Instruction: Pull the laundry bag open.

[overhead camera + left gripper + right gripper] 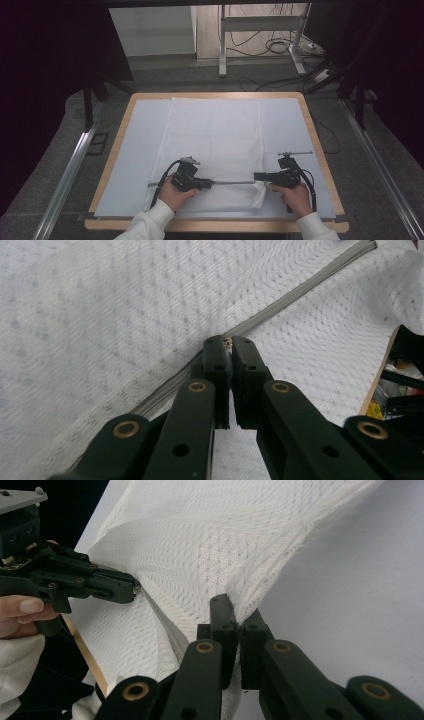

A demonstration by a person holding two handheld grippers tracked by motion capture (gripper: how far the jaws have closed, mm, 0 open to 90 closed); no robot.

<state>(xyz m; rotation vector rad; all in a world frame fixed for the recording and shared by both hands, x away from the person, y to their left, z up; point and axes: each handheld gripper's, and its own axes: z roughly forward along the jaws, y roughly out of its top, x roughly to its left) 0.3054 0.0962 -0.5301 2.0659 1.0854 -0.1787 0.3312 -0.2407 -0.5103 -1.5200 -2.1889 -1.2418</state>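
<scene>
A white mesh bag [215, 135] lies flat on a pale sheet [137, 150] covering the wooden table [119, 131]. A grey zipper [232, 183] runs along the bag's near edge. My left gripper [210, 183] is shut on the zipper pull [228, 341], with the zipper [300, 290] stretching away from its tips. My right gripper [256, 176] is shut on the bag's near right corner, and the mesh [210, 545] rises in taut folds from its tips [239, 615]. The left gripper [136, 587] also appears in the right gripper view, facing mine along the zipper.
The table's front edge [215, 225] is close below both hands. A metal stand [222, 45] and loose cables [280, 47] are on the floor behind the table. Metal rails [70, 165] run along both sides.
</scene>
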